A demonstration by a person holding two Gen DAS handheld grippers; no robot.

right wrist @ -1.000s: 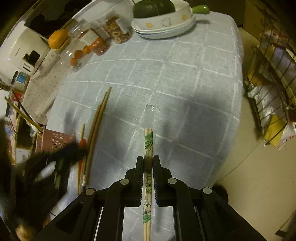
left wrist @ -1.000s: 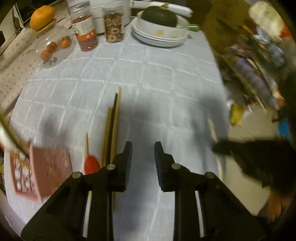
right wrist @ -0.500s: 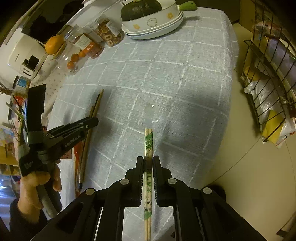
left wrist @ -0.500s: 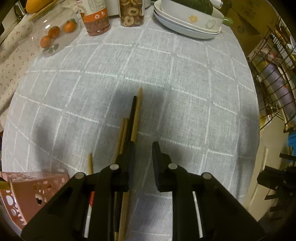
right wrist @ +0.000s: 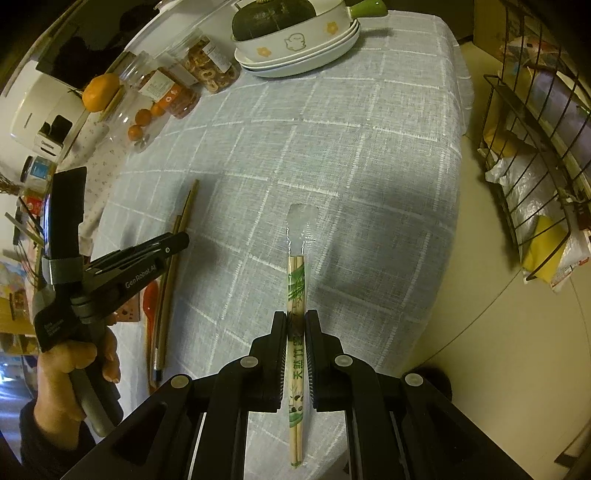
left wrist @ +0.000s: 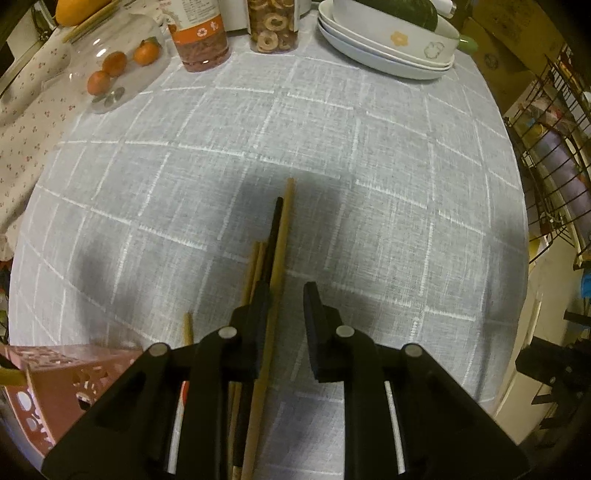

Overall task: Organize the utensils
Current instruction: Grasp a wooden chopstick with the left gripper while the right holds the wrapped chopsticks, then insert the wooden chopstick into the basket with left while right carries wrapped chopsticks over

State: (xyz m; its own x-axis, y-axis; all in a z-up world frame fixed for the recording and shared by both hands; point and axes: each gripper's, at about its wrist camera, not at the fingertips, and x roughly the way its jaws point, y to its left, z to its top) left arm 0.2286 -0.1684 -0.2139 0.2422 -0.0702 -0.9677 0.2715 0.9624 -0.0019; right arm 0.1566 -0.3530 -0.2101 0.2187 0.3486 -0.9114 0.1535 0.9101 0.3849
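Lower and closer than a second ago, the left gripper (left wrist: 286, 301) now hangs over the loose chopsticks (left wrist: 275, 258) on the tabletop (left wrist: 369, 184); its jaws have just been closing but stand apart, the long tan stick lying between them, unpinched. Left of it sits the pink perforated holder (left wrist: 48, 384). The right gripper (right wrist: 296, 325) has its jaws clamped on the wrapped chopsticks (right wrist: 296, 284), held above the checked cloth. Farther off stand two jars (left wrist: 236, 29) and the stacked white dishes (left wrist: 384, 51).
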